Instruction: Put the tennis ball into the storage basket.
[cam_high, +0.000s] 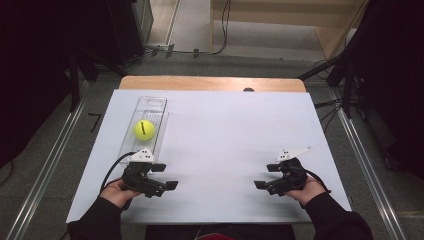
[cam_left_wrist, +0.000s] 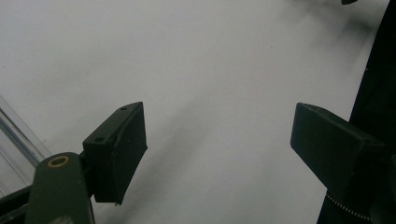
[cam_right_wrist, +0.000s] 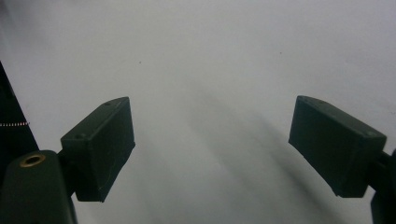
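A yellow tennis ball (cam_high: 144, 129) lies in a clear plastic tray (cam_high: 151, 106) at the left of the white table (cam_high: 235, 130). My left gripper (cam_high: 165, 176) rests near the front left, just below the tray's near end, with its jaws wide apart and nothing between them; the same open left gripper (cam_left_wrist: 217, 140) faces bare white surface. My right gripper (cam_high: 266, 176) sits at the front right, pointing inward, also open and empty. In the right gripper view the right gripper (cam_right_wrist: 212, 149) has its pads spread over plain tabletop.
A corner of the clear tray (cam_left_wrist: 14, 140) shows at the left edge of the left gripper view. Beyond the table are a wooden strip (cam_high: 210, 83), grey floor, metal rails (cam_high: 45, 170) on both sides, and dark equipment with cables.
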